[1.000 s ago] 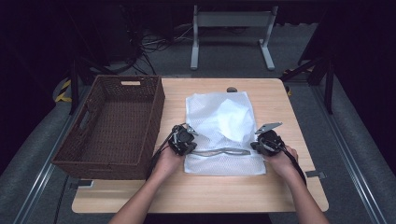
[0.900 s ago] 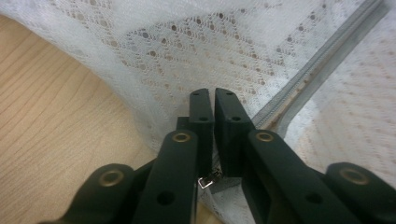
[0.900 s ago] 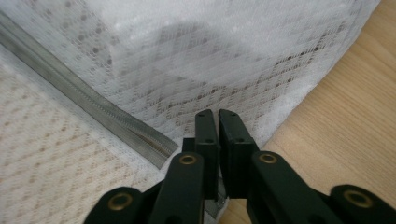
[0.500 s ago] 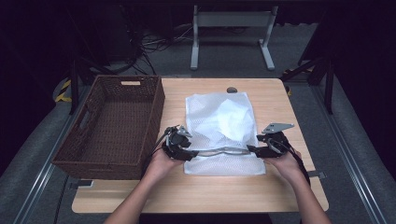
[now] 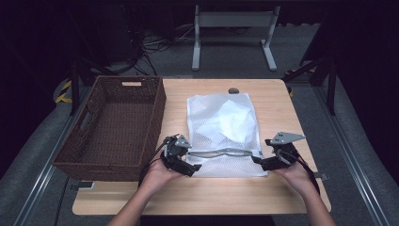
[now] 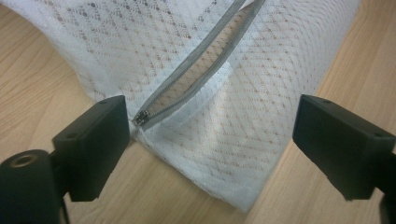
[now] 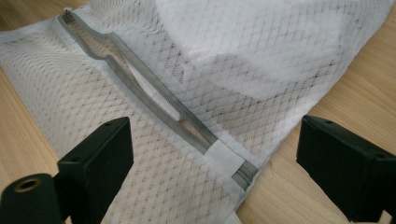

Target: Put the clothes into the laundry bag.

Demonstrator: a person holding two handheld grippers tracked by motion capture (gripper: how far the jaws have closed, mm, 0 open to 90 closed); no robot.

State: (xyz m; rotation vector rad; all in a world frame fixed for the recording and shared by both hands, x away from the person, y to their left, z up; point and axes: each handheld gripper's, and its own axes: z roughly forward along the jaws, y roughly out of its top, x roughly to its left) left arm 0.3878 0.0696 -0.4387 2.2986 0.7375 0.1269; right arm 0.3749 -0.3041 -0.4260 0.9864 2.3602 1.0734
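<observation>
A white mesh laundry bag (image 5: 221,125) lies flat in the middle of the wooden table with white cloth inside it. Its grey zipper (image 5: 221,152) runs across the near end and gapes partly open. My left gripper (image 5: 192,165) sits at the bag's near left corner, and its jaws have just been opening. In the left gripper view the gripper (image 6: 212,116) stands open, with the zipper slider (image 6: 141,117) beside one jaw. My right gripper (image 5: 258,161) is at the near right corner, its jaws also just opened. In the right gripper view the gripper (image 7: 215,140) stands wide over the zipper's end (image 7: 243,173), untouched.
A dark brown wicker basket (image 5: 155,108) stands along the table's left side, close to the left hand. A small dark object (image 5: 233,90) lies at the table's far edge. Bare wood (image 5: 211,193) runs along the near edge and to the right of the bag.
Both grippers have opened and let go of the bag near the zipper. Both hands have drawn back toward the near edge and slightly outward. The bag lies still.
</observation>
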